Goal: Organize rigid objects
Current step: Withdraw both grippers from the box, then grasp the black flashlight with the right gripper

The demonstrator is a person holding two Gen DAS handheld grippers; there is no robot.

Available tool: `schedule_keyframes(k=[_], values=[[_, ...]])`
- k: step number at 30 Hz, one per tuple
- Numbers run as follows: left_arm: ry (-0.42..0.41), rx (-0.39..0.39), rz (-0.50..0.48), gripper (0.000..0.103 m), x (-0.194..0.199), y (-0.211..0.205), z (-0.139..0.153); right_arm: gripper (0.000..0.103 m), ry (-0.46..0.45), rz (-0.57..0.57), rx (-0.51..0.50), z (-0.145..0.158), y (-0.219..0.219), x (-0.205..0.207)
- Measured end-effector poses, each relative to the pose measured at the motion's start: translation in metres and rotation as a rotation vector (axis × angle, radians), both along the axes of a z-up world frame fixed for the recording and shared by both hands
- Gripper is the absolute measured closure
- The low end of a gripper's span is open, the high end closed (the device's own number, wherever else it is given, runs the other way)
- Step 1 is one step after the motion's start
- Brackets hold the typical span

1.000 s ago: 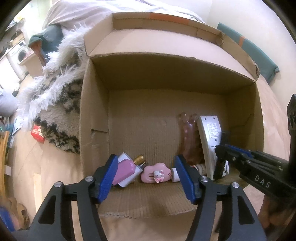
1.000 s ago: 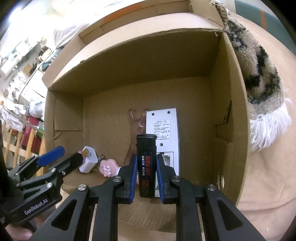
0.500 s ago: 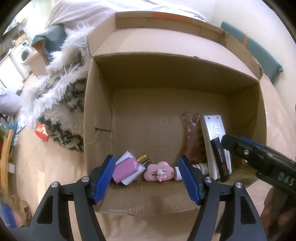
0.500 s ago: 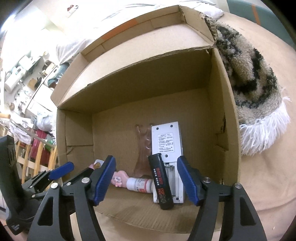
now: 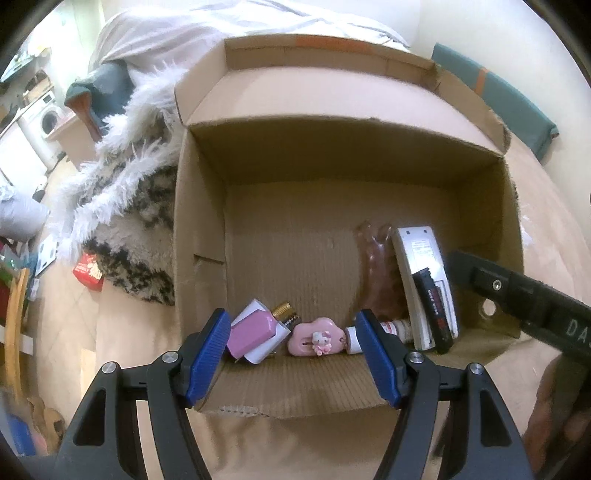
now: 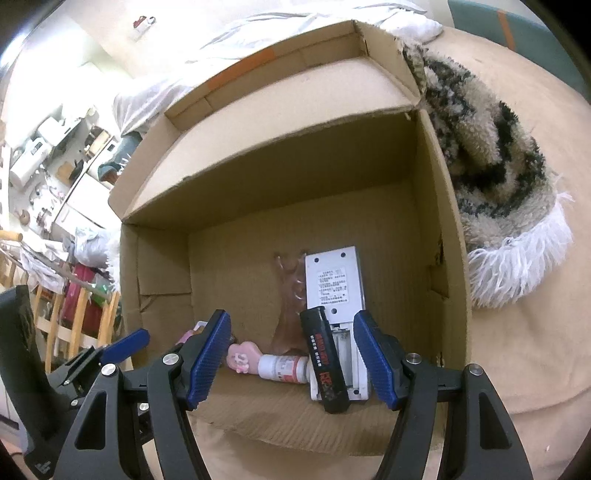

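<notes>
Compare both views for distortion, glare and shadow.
Left wrist view: fisheye bows the box walls; the bed behind is washed out. Right wrist view: same bowing, blown-out glare upper left, the far box wall shaded under its flap.

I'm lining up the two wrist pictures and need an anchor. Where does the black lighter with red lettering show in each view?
Left wrist: the black lighter lies at lower right in the cardboard box, on the white remote.
Right wrist: it lies at lower centre, between the open fingers without touching them, again on the remote.
Shared landmark: the white remote, with the pink cloud charm to its left.
</notes>
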State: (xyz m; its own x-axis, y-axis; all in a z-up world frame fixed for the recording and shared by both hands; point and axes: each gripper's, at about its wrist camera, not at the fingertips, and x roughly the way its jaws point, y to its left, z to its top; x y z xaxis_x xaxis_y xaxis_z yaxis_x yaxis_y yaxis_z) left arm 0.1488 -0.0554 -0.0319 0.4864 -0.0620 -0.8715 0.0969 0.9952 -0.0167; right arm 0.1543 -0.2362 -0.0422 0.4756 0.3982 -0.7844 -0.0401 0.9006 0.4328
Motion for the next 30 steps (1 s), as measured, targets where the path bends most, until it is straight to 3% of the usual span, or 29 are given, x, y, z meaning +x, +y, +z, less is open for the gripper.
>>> schedule_keyframes(k=[11,16,23,24,26,30], values=[[0.028,-0.046,0.058,0.036,-0.039,0.021,0.005,0.031,-0.019,-0.078,0.060,0.024,-0.043,-0.045],[0.042,-0.069,0.073,0.036,-0.055,0.027,0.007,0.030,0.109,-0.138,0.091,-0.001,-0.061,-0.074],[0.103,-0.090,0.059,0.036,-0.075,0.032,0.002,0.031,0.443,-0.133,0.051,-0.081,-0.043,-0.089],[0.109,-0.091,0.057,0.036,-0.077,0.033,0.001,0.033,0.463,-0.124,0.026,-0.087,-0.038,-0.089],[0.125,-0.092,0.049,0.035,-0.081,0.035,-0.001,0.047,0.488,-0.093,-0.045,-0.096,-0.029,-0.088],[0.155,-0.089,0.063,0.036,-0.082,0.037,-0.011,0.055,0.467,-0.059,-0.155,-0.099,-0.017,-0.090]])
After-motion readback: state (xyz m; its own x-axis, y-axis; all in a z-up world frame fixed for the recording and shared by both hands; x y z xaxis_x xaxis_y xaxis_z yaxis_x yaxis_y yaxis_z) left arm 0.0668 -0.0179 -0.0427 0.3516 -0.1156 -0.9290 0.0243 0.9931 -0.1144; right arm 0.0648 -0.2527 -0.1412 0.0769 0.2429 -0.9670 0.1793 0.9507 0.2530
